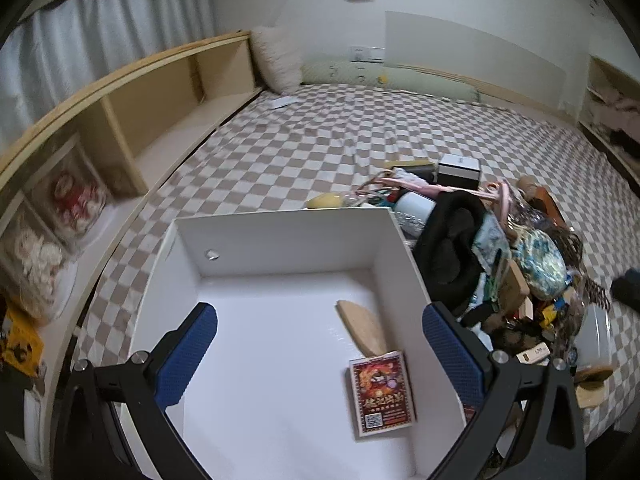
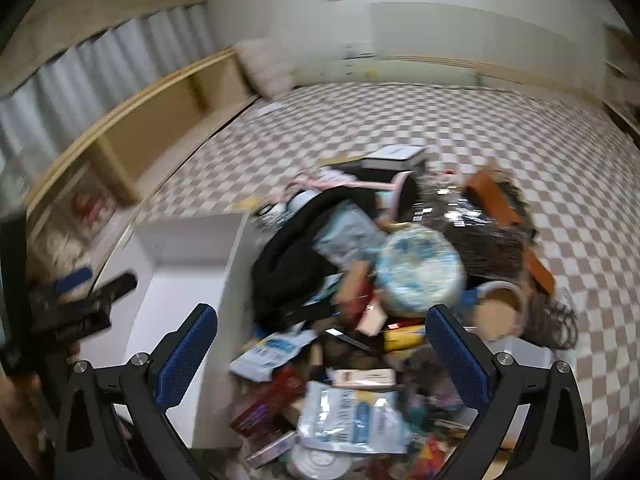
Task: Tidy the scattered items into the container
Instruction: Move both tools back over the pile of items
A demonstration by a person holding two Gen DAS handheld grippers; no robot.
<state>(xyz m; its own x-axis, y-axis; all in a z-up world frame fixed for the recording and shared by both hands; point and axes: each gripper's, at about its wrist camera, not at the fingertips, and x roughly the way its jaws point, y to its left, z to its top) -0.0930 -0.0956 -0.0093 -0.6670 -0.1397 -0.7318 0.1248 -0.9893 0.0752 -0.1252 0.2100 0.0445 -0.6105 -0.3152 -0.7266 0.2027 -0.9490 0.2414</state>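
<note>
A white open box (image 1: 280,236) sits on the checked bed. On its floor lie a wooden piece (image 1: 362,326) and a red card pack (image 1: 382,394). My left gripper (image 1: 320,344) hovers open over the box with nothing between its blue pads. To the box's right lies a heap of scattered items (image 1: 500,256), among them a black cloth (image 1: 450,248) and a blue-patterned round pouch (image 1: 540,264). In the blurred right wrist view my right gripper (image 2: 322,348) stands open and empty above the heap (image 2: 380,280), beside the box (image 2: 180,248). The left gripper (image 2: 80,300) shows at the left edge.
The checked bedspread (image 1: 340,136) stretches to the far wall with pillows (image 1: 278,58) at its head. A wooden shelf unit (image 1: 132,108) runs along the left side, holding framed items. A black box (image 1: 458,170) lies at the heap's far end.
</note>
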